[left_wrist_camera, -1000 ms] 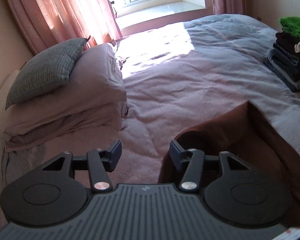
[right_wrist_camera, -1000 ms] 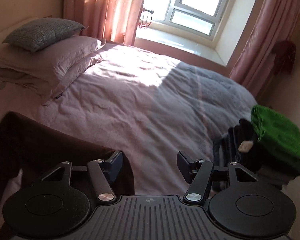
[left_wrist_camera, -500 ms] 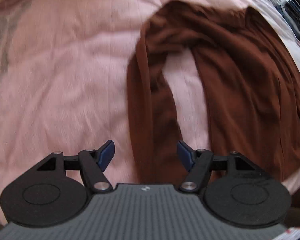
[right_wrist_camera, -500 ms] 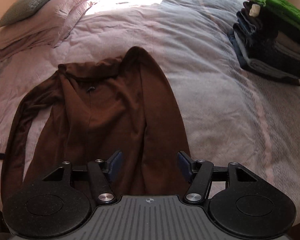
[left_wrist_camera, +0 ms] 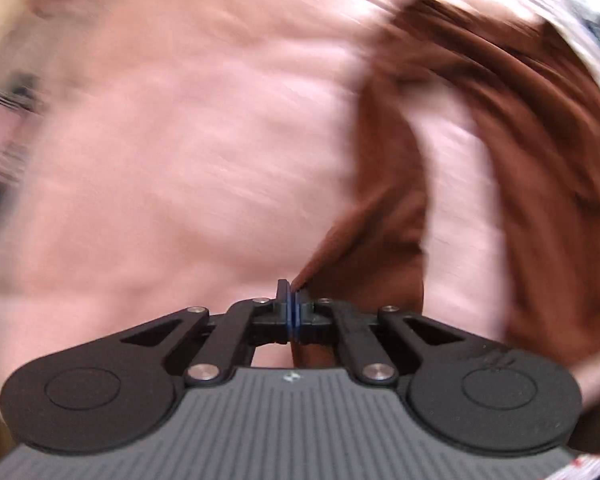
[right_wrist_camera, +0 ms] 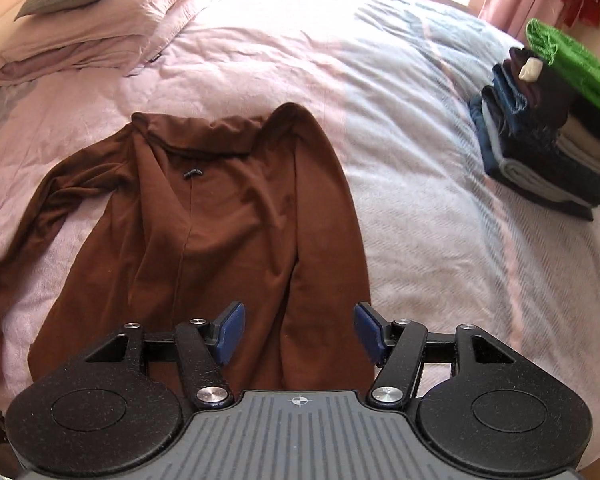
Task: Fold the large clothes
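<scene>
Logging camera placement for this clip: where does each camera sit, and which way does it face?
Left wrist: on the left gripper, low over the pink bedspread, blurred; jaws shut, brown top at the tips.
Right wrist: on the right gripper, looking up the bed towards the pillows and the stack of folded clothes; jaws open over the top's hem.
Shared: brown top and bedspread. No hand shows in either.
</scene>
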Demonstrator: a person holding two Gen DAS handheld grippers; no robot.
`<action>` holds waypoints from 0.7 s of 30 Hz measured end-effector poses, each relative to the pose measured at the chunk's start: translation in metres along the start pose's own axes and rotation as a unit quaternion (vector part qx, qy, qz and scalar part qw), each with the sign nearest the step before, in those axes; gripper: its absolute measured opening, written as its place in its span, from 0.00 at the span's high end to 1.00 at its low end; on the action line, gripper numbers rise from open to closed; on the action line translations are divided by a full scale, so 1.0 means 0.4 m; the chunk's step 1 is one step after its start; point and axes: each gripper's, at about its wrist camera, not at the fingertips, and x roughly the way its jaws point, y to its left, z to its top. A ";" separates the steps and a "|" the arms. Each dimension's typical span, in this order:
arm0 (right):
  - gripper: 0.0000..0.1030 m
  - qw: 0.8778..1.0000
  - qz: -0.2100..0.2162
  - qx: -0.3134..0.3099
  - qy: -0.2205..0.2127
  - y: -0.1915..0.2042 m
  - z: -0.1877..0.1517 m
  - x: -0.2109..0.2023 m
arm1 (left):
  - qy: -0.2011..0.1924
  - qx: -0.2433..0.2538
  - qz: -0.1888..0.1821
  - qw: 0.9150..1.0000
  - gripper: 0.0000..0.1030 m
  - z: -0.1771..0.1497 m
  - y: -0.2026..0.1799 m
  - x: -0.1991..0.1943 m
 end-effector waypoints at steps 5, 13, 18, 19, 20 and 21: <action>0.44 1.000 -0.009 0.020 0.005 -0.015 -0.005 -0.011 | -0.010 -0.058 0.108 0.992 0.86 0.096 0.227 -0.006; 0.44 1.000 -0.009 0.011 0.012 -0.041 0.008 0.025 | 0.024 -0.108 0.210 0.971 0.71 0.180 0.284 0.022; 0.45 1.000 0.019 -0.014 -0.021 -0.062 0.074 0.094 | -0.030 -0.101 0.026 0.994 0.71 0.277 0.130 -0.021; 0.45 0.999 0.023 -0.035 -0.033 -0.065 0.096 0.121 | -0.044 -0.095 -0.009 0.994 0.71 0.304 0.087 -0.019; 0.45 0.997 0.026 -0.059 -0.043 -0.064 0.121 0.149 | -0.061 -0.077 -0.040 0.994 0.71 0.337 0.028 -0.015; 0.45 0.995 0.025 -0.082 -0.052 -0.061 0.145 0.178 | -0.076 -0.047 -0.064 0.994 0.71 0.371 -0.035 -0.004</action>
